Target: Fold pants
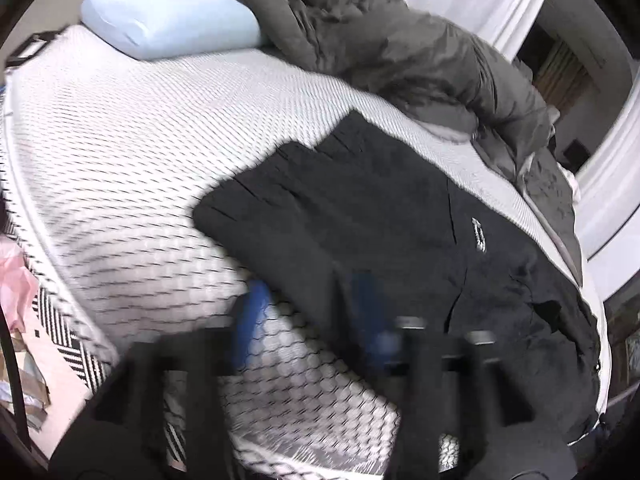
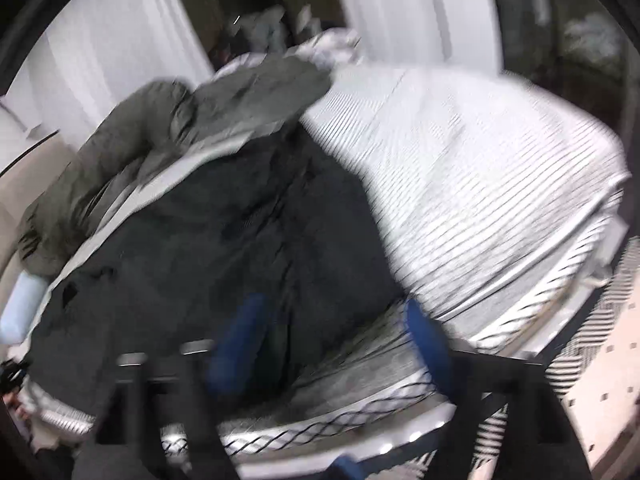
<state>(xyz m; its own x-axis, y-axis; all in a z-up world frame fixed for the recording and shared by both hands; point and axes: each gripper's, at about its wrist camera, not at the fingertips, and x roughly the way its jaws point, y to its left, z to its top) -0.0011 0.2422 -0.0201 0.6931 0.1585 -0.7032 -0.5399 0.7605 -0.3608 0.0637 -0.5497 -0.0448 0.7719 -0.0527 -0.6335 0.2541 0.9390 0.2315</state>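
My two wrist views show, first, the mattress (image 1: 132, 128), whose white cover with a dark honeycomb stitch fills most of both frames and carries everything else I can see. Next in size are the black pants (image 1: 380, 220), which lie flat on the mattress surface near its front edge, already doubled so that one rounded folded end points toward the pillow side; a small white logo (image 1: 479, 234) sits on the upper layer. In my right view the same pants (image 2: 192, 240) spread from the near edge back toward the bedding, though motion blur hides their finer creases. Behind them a crumpled grey duvet (image 1: 392, 48) is heaped along the far side of the mattress, touching or just beside the far edge of the pants. A pale blue pillow (image 1: 172, 16) rests at the head of the mattress, well apart from the pants. A patterned black-and-white rug (image 1: 60, 328) shows on the floor beside the bed. My left gripper (image 1: 312, 316) has its blue fingers apart, one over bare mattress and the other over the pants' near edge, clamped on nothing. My right gripper (image 2: 332, 340) likewise stands with its blue fingers spread, one above the pants and the other above the mattress edge, and it grips no cloth.
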